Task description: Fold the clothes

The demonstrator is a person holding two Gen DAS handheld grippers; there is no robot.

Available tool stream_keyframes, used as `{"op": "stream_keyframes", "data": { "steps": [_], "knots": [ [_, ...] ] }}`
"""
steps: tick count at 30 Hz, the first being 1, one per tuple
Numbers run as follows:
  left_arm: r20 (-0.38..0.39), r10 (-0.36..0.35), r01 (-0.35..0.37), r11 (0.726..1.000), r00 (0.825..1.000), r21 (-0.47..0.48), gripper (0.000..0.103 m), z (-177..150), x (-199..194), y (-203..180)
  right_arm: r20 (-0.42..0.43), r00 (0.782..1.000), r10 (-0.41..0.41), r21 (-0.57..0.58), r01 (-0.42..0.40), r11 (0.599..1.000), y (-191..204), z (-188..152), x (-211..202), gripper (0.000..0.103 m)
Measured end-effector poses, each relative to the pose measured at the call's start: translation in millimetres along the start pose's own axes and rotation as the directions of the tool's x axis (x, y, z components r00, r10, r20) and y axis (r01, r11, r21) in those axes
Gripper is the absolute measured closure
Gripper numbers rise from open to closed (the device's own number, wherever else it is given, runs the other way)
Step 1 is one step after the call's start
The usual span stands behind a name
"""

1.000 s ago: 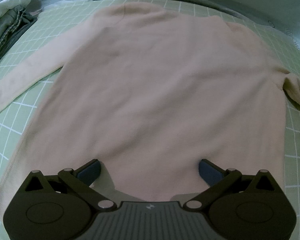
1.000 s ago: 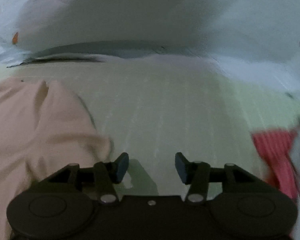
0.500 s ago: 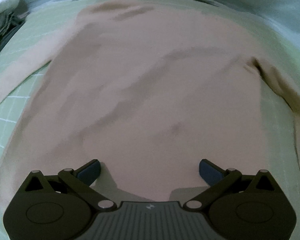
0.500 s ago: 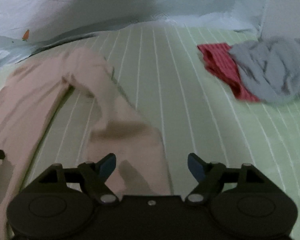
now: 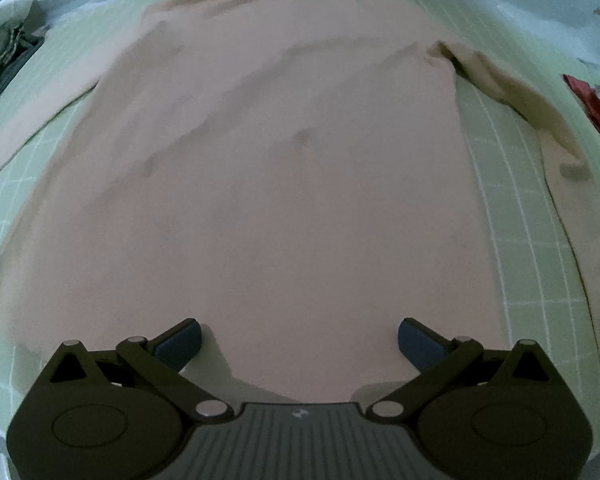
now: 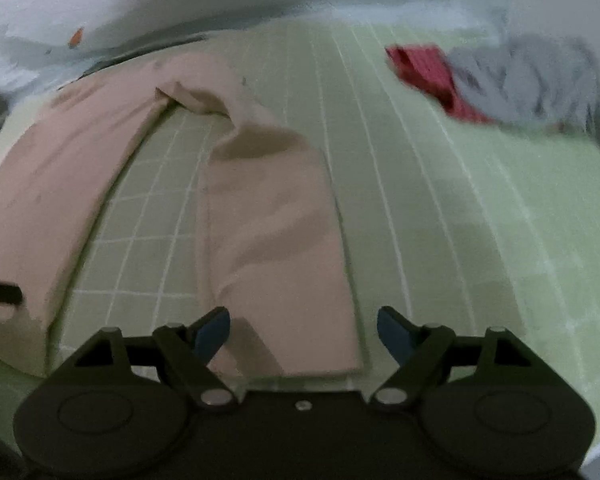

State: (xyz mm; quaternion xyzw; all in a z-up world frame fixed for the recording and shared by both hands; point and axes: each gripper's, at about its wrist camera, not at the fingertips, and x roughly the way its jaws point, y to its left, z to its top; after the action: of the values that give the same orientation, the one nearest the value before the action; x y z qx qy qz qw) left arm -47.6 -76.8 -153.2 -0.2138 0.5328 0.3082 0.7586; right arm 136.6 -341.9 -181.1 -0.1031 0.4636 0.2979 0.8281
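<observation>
Both grippers, left (image 5: pixel 299 340) & right (image 6: pixel 303 330), wide over pink top (image 5: pixel 268 184).

Both views were dim and grainy, with a greenish cast. Fisheye bending curved the grid lines near the dark corners. Motion blur smeared the far clothes in the right view. Shadows were soft.

pink sweater (image 5: pixel 268 184) flat, green grid mat (image 5: pixel 496 184)
</observation>
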Motion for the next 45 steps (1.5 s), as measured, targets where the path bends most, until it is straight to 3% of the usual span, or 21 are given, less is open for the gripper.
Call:
{"op": "stream_keyframes", "data": {
  "steps": [2,4,5,9,12,16,17,19,22,25,28,30,31,33,36,37,39,40,42,44,45],
  "knots": [
    [-0.002,0.003,-0.003,1.0,1.0,0.001,0.0,-6,-2,-1,0.022,1.0,0.005,0.02,-0.005,1.0,-5,-5,-4,0.037],
    [-0.002,0.004,-0.004,1.0,1.0,0.002,0.0,-12,-5,-3,0.046,0.999,0.016,0.02,-0.017,1.0,-10,-7,-8,0.088],
    [-0.002,0.003,-0.003,1.0,1.0,0.001,0.0,-14,-6,-4,0.049,0.998,0.031,0.022,-0.032,0.999,-13,-7,-8,0.098],
    [0.0,0.003,-0.003,1.0,1.0,-0.006,0.0,-21,-9,-6,0.076,0.992,0.102,0.032,-0.105,0.994,-22,-9,-15,0.099],
    [0.003,0.004,-0.003,1.0,1.0,-0.016,0.0,-24,-10,-8,0.185,0.975,0.119,0.029,-0.126,0.992,-26,1,-53,0.099],
    [-0.002,-0.003,0.003,0.999,1.0,-0.035,0.0,-25,-11,-7,0.44,0.871,0.22,0.18,-0.325,0.928,-64,10,-126,0.099],
    [-0.007,-0.005,0.004,0.999,1.0,-0.043,0.0,-24,-9,-7,0.432,0.879,0.2,0.195,-0.308,0.931,-72,9,-128,0.099],
    [-0.013,-0.005,0.004,0.998,1.0,-0.055,0.0,-23,-7,-7,0.359,0.927,0.107,0.155,-0.173,0.973,-79,2,-113,0.1],
    [-0.012,0.003,-0.004,0.999,1.0,-0.054,0.0,-19,-6,-8,0.266,0.962,0.063,0.174,-0.112,0.978,-90,-9,-94,0.099],
    [-0.023,0.006,-0.007,0.998,1.0,-0.056,0.0,-19,-4,-8,0.205,0.976,0.073,0.24,-0.122,0.963,-97,-20,-83,0.099],
    [-0.025,0.012,-0.013,0.999,1.0,-0.051,0.0,-19,-5,-6,0.119,0.993,0.015,0.176,-0.036,0.984,-84,-32,-65,0.099],
    [-0.025,0.015,-0.016,0.999,1.0,-0.048,0.0,-20,-5,-6,0.155,0.986,0.057,0.233,-0.093,0.968,-85,-35,-68,0.099],
    [-0.027,0.014,-0.016,0.999,1.0,-0.046,0.0,-21,-5,-6,0.184,0.979,0.086,0.277,-0.136,0.951,-89,-37,-71,0.099],
    [-0.031,0.014,-0.016,0.999,0.999,-0.043,0.0,-22,-5,-7,0.274,0.944,0.182,0.409,-0.285,0.867,-110,-41,-80,0.099],
    [-0.035,0.014,-0.016,0.999,0.999,-0.042,0.0,-22,-5,-7,0.408,0.872,0.272,0.612,-0.482,0.627,-145,-58,-75,0.099],
    [-0.035,0.014,-0.016,0.999,0.999,-0.044,0.0,-22,-5,-7,0.43,0.859,0.277,0.653,-0.508,0.562,-155,-62,-72,0.099],
    [-0.037,0.015,-0.016,0.999,0.999,-0.048,0.0,-22,-4,-7,0.266,0.951,0.158,0.65,-0.298,0.699,-155,-60,-66,0.095],
    [-0.037,0.016,-0.017,0.999,0.999,-0.048,0.0,-21,-4,-7,0.207,0.974,0.088,0.617,-0.199,0.761,-149,-58,-65,0.094],
    [-0.039,0.019,-0.021,0.999,0.999,-0.049,0.0,-21,-3,-9,0.109,0.992,-0.06,0.523,-0.005,0.852,-138,-55,-64,0.071],
    [-0.041,0.022,-0.024,0.999,0.999,-0.049,0.0,-20,-3,-11,0.13,0.98,-0.149,0.396,0.086,0.914,-119,-51,-70,0.05],
    [-0.042,0.024,-0.026,0.998,0.999,-0.049,0.0,-19,-2,-12,0.152,0.972,-0.18,0.326,0.123,0.937,-108,-48,-73,0.05]
  ]
}}
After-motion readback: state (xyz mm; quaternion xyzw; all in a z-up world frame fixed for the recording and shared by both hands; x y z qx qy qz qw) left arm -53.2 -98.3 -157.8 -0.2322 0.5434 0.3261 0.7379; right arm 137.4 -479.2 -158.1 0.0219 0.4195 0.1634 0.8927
